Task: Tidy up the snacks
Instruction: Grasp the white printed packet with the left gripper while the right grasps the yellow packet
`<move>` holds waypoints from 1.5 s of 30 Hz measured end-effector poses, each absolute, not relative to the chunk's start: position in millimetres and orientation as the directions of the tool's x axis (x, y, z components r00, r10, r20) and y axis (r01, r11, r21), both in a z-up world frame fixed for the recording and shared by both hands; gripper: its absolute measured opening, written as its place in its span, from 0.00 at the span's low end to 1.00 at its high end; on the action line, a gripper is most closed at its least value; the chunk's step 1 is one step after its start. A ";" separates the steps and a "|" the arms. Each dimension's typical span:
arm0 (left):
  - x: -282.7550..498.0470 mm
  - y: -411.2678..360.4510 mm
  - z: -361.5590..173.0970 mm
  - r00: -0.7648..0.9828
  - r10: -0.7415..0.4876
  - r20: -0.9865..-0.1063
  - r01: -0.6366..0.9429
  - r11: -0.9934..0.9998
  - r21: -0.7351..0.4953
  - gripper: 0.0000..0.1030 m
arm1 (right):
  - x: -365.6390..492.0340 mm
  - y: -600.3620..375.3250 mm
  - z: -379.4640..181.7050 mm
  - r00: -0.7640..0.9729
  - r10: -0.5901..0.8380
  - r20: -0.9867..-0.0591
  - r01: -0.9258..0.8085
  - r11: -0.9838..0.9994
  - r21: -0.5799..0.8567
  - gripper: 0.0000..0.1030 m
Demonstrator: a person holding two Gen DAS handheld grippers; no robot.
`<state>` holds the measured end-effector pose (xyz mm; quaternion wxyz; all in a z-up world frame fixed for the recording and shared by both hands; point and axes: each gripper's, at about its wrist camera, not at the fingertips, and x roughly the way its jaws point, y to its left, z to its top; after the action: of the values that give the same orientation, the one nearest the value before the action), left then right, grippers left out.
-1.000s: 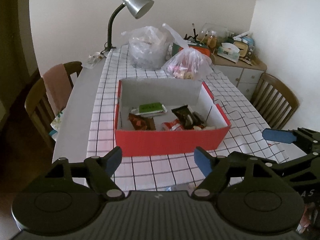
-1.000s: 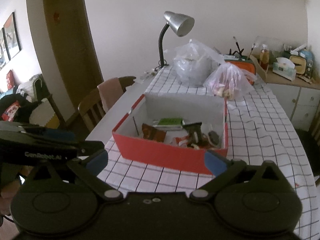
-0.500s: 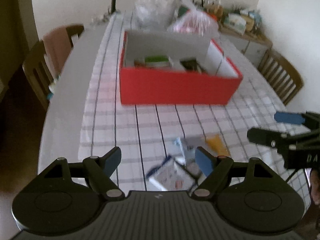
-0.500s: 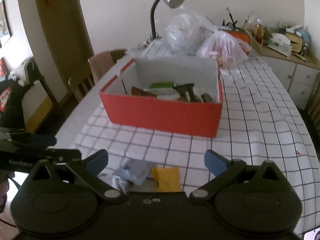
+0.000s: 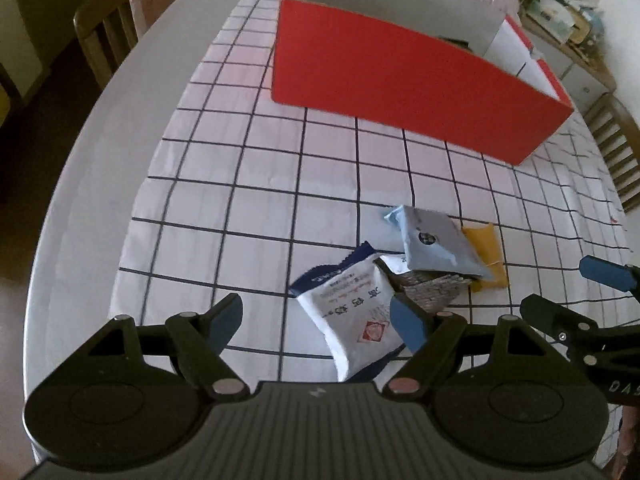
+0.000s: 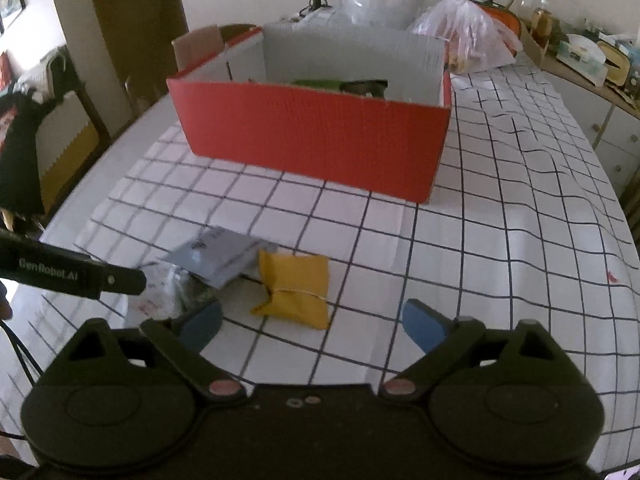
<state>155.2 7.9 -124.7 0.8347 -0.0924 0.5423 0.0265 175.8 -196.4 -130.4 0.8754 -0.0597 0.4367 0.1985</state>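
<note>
Both grippers have tipped down toward the near end of the table since a second ago, when they looked level across the red box. From the left wrist, the left gripper (image 5: 318, 322) is spread wide with nothing between its blue pads; its right fingertip (image 5: 404, 320) overlaps the edge of a white snack packet (image 5: 352, 314), though contact cannot be judged. That packet lies in a small pile with a grey-blue pouch (image 5: 434, 242) on top, a silver wrapper (image 5: 434, 290) under it, and a yellow packet (image 5: 486, 254) on the far side. The red box (image 5: 404, 80), earlier seen from above, now shows mostly its front wall. The right gripper (image 5: 600, 300) enters at the right edge.

From the right wrist, the right gripper (image 6: 312, 326) is also spread open and empty, hovering just short of the yellow packet (image 6: 296, 290) on the checked tablecloth (image 6: 500, 240). Beyond stands the red box (image 6: 316, 134), green and dark wrappers just visible over its rim.
</note>
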 end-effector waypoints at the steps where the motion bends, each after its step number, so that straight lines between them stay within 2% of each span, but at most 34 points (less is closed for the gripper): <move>1: 155.8 4.3 -126.6 0.407 -0.044 -0.912 -0.147 0.983 -0.113 0.78 | 177.2 -196.8 -131.8 0.536 0.297 -0.791 -0.405 0.912 0.068 0.93; 8: 166.3 -11.7 -135.2 0.390 -0.011 -0.921 -0.168 0.982 -0.083 0.78 | 185.8 -195.4 -144.4 0.520 0.285 -0.805 -0.436 0.899 0.037 0.88; 11: 170.0 -15.2 -139.4 0.379 -0.001 -0.925 -0.180 0.981 -0.075 0.78 | 189.3 -191.2 -151.6 0.514 0.272 -0.813 -0.448 0.894 0.017 0.82; 19: 172.2 -16.0 -146.2 0.366 0.018 -0.930 -0.217 0.974 -0.066 0.78 | 199.1 -173.7 -161.4 0.509 0.269 -0.818 -0.468 0.884 0.000 0.78; 24: 168.6 -13.6 -145.7 0.363 0.045 -0.931 -0.205 0.978 -0.033 0.79 | 204.3 -167.5 -168.6 0.513 0.259 -0.818 -0.461 0.887 -0.008 0.69; 29: 165.2 -8.1 -145.4 0.363 0.052 -0.930 -0.200 0.980 -0.023 0.78 | 205.7 -165.4 -171.2 0.508 0.273 -0.817 -0.463 0.886 0.009 0.69; 33: 164.1 -8.1 -144.1 0.367 0.045 -0.929 -0.190 0.982 -0.027 0.72 | 207.2 -163.7 -173.0 0.515 0.270 -0.814 -0.467 0.884 -0.002 0.69; 35: 161.1 -8.6 -142.3 0.372 0.044 -0.927 -0.182 0.983 -0.026 0.63 | 208.1 -164.1 -174.4 0.512 0.272 -0.815 -0.475 0.880 -0.004 0.68; 38: 157.6 -10.3 -140.0 0.378 0.059 -0.924 -0.167 0.986 -0.006 0.50 | 208.6 -163.8 -173.0 0.507 0.285 -0.813 -0.489 0.872 0.000 0.60; 40: 155.5 -9.8 -138.9 0.384 0.056 -0.922 -0.156 0.988 -0.005 0.48 | 208.0 -163.8 -172.0 0.505 0.290 -0.813 -0.494 0.870 0.003 0.53; 45: 153.6 -3.5 -136.5 0.389 0.026 -0.921 -0.160 0.986 -0.040 0.46 | 204.5 -166.2 -170.3 0.499 0.306 -0.811 -0.494 0.869 0.025 0.51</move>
<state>153.6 -3.5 -136.5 0.8312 -0.0608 0.5499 0.0560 204.5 -166.2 -170.3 0.8592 -0.1058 0.4433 0.2327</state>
